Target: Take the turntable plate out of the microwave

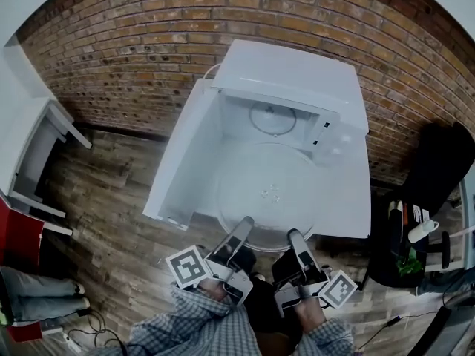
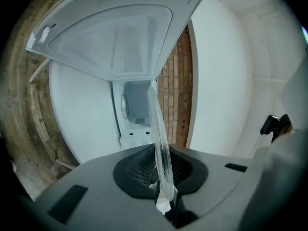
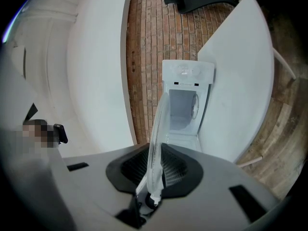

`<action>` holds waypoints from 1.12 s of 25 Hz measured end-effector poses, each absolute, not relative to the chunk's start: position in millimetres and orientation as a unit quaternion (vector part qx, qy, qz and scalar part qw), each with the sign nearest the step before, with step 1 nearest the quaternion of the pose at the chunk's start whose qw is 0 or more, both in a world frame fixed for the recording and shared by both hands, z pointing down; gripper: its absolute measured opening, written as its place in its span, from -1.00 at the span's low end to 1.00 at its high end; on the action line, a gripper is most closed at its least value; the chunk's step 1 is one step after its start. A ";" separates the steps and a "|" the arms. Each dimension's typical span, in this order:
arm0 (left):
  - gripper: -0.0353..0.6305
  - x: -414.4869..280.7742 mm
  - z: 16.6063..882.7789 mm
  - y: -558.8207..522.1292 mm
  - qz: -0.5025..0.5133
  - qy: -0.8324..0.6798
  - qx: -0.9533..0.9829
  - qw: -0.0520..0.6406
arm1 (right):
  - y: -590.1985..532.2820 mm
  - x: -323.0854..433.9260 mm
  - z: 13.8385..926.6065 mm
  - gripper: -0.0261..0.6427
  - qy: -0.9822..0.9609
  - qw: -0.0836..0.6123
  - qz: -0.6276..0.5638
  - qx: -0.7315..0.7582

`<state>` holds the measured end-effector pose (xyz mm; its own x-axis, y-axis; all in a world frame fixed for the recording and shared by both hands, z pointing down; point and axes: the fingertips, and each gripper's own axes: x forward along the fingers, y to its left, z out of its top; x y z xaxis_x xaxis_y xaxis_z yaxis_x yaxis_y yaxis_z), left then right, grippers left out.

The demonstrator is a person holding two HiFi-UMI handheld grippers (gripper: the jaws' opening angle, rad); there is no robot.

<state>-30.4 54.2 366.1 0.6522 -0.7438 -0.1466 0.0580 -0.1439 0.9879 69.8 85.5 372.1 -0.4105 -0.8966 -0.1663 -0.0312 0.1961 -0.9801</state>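
Observation:
The clear glass turntable plate [image 1: 269,193] hangs flat in front of the open white microwave [image 1: 293,80], outside its cavity. My left gripper [image 1: 243,226] is shut on the plate's near rim, left of centre. My right gripper [image 1: 294,237] is shut on the same rim a little to the right. In the left gripper view the plate [image 2: 160,138] runs edge-on between the pads of the left gripper [image 2: 162,179], with the microwave cavity [image 2: 135,105] beyond. In the right gripper view the plate [image 3: 157,129] is pinched the same way in the right gripper [image 3: 153,173], facing the microwave [image 3: 186,97].
The microwave door [image 1: 180,150] stands swung open to the left. The microwave rests on a white table [image 1: 355,206] against a brick wall [image 1: 141,43]. A black chair [image 1: 439,165] is at the right, and a white shelf [image 1: 38,150] at the left above wooden floor.

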 end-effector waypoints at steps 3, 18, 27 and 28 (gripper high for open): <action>-0.76 -33.1 367.1 52.2 -0.333 -0.252 0.677 0.606 | 83.4 66.9 373.5 -0.74 0.653 0.411 -0.527 -0.355; -0.76 -35.2 365.5 41.6 -0.333 -0.254 0.680 0.602 | 72.3 64.5 373.9 -0.74 0.653 0.415 -0.529 -0.348; -0.76 -34.8 368.3 36.1 -0.339 -0.257 0.675 0.603 | 65.7 65.1 375.1 -0.74 0.651 0.415 -0.533 -0.346; -0.76 -34.1 368.1 35.4 -0.338 -0.258 0.676 0.602 | 65.2 65.9 375.6 -0.74 0.652 0.415 -0.533 -0.346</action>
